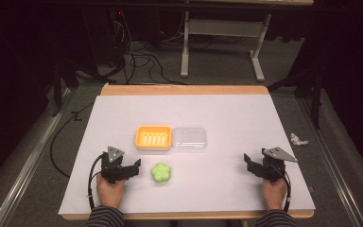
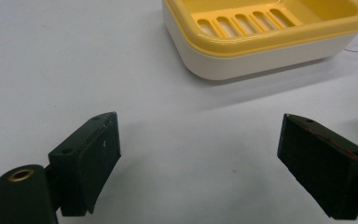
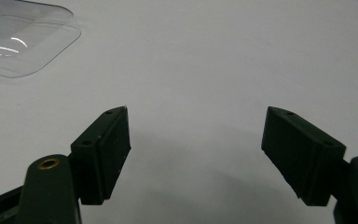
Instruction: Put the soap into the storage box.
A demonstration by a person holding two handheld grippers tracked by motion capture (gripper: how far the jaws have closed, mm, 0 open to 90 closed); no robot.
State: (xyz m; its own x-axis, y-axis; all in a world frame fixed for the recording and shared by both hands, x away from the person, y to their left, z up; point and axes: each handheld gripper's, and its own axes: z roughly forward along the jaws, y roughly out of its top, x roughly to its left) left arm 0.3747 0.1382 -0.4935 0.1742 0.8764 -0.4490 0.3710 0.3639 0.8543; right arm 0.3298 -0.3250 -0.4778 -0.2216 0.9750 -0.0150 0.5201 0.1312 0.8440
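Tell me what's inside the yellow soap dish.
The yellow slotted soap dish holds nothing: the left gripper view shows its bare drain slots. What lies below the yellow insert, within the white base, is hidden.

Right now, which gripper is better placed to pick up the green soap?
Left. The left gripper sits open right beside the green soap; the right gripper, also open, is far across the table.

A yellow slotted soap dish [image 1: 153, 137] in a white base sits upright at the table's centre. Its clear plastic lid [image 1: 189, 138] lies just beside it, to its right. A green flower-shaped soap [image 1: 161, 172] rests nearer the person, apart from both.
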